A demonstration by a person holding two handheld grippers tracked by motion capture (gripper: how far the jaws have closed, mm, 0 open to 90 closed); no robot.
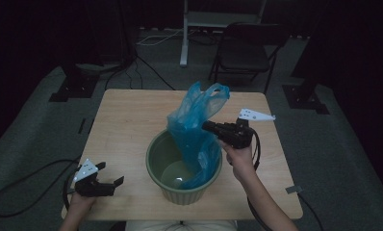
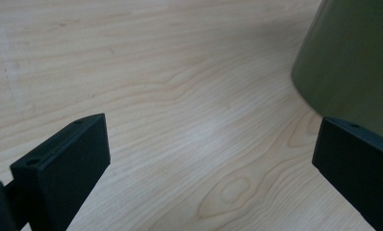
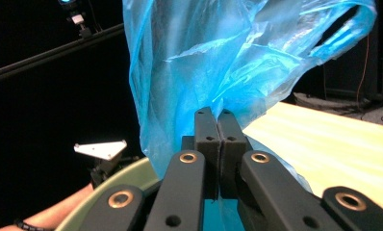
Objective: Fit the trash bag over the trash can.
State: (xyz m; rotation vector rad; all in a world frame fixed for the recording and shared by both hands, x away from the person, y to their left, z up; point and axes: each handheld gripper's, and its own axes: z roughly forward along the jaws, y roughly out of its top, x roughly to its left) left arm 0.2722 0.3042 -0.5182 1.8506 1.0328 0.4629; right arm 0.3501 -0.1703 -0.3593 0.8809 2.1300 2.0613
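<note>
Jaws of the right gripper (image 3: 219,126) are seen pressed together on a fold of the blue plastic bag (image 1: 195,130) at centre frame; the bag's lower part hangs inside the green bucket (image 1: 157,163), while its handles stand above the rim. Jaws of the left gripper (image 1: 111,179), at lower left of the high view, are held wide apart over the wooden table (image 1: 127,125), with nothing between them. Since only thin film is pinched, the bag may be judged liable to slip free or tear, and the unsteadied bucket could be dragged or tipped.
</note>
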